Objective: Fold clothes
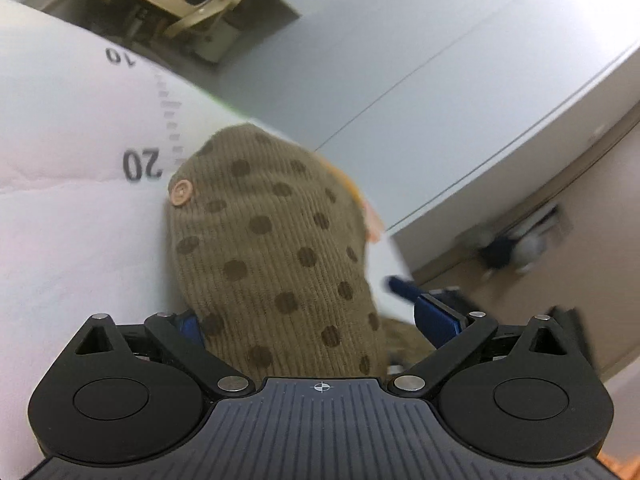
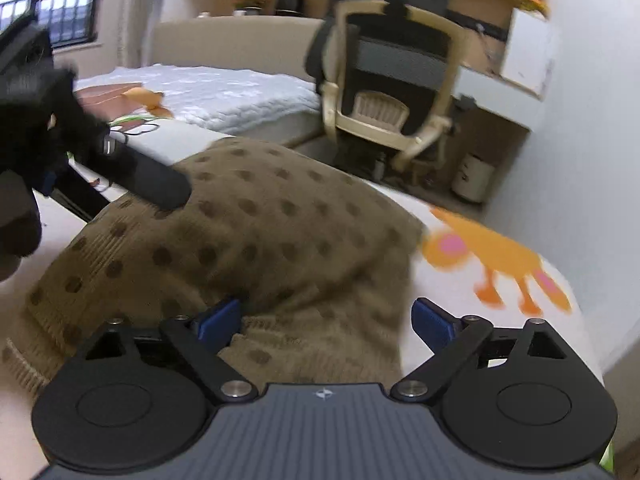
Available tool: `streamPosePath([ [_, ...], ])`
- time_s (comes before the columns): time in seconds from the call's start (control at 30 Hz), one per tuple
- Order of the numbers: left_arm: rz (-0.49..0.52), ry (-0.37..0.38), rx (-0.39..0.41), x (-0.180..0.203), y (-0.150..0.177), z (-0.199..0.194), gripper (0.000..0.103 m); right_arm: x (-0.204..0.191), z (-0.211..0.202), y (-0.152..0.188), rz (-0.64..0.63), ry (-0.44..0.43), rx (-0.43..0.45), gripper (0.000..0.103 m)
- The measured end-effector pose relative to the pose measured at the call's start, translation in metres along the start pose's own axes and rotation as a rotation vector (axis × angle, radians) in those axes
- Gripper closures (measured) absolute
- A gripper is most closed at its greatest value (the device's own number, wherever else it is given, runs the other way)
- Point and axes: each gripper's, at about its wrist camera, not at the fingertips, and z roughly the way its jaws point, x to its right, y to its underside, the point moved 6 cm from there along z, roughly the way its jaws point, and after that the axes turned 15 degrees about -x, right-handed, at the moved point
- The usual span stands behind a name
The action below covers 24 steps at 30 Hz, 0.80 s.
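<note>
The brown polka-dot knit garment [image 2: 256,240] is bulging up between the spread blue fingers of the right gripper [image 2: 326,320], blocking the way straight ahead. The left gripper [image 2: 36,120] is reaching in from the left over the garment, crowding that side. To the right, the white printed sheet [image 2: 460,320] is lying bare. Beyond the edge, a cream office chair [image 2: 384,92] is standing.
</note>
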Motion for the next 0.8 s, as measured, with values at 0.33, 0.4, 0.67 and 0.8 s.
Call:
streamPosePath([
  [0.33,-0.092,-0.251,0.135,-0.088,0.005,-0.128,0.002,-0.164,0.054,-0.105,-0.205,-0.157,0.057,0.011],
  [0.4,-0.100,-0.302,0.160,-0.102,0.007,-0.153,0.002,-0.170,0.057,-0.111,-0.227,-0.147,0.062,0.007],
  [0.67,0.134,-0.342,0.238,-0.065,-0.043,-0.178,0.002,-0.137,0.033,-0.108,-0.189,-0.113,0.056,0.004],
  [0.8,0.092,-0.286,0.140,-0.083,-0.075,-0.138,0.002,-0.141,0.001,-0.120,-0.172,-0.234,0.125,0.004],
])
